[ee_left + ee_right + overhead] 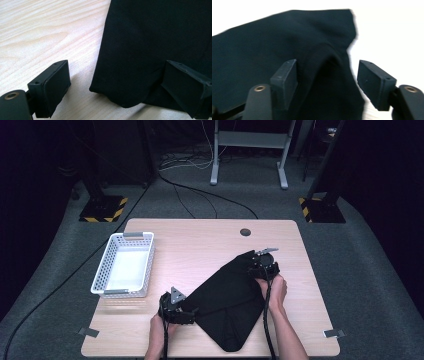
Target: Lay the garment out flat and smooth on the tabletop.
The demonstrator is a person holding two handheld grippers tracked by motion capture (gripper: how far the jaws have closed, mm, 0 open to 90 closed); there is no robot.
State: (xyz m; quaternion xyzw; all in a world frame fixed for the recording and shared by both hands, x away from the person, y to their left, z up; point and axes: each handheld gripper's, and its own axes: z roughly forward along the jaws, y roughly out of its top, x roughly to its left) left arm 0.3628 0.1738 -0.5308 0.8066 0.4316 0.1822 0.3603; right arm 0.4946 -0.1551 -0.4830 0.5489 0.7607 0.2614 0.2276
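A black cloth point(225, 300) lies folded on the wooden table point(200, 240), slanting from the front middle up to the right. My left gripper point(191, 315) is at the cloth's left corner. In the left gripper view its jaws stand wide apart, left gripper point(117, 87) open, and the rounded cloth corner point(155, 37) lies flat between them, clear of the left pad. My right gripper point(261, 261) is at the cloth's far right corner. In the right gripper view the right gripper point(329, 82) is open, with a raised fold of cloth point(274, 42) between the jaws and a gap beside the right pad.
A white perforated basket point(102, 270) stands at the table's left side. A round cable hole point(245, 232) sits near the far edge. Grey tape marks point(88, 332) are stuck at both front corners. Beyond the table, cables run across the dark floor between stand bases.
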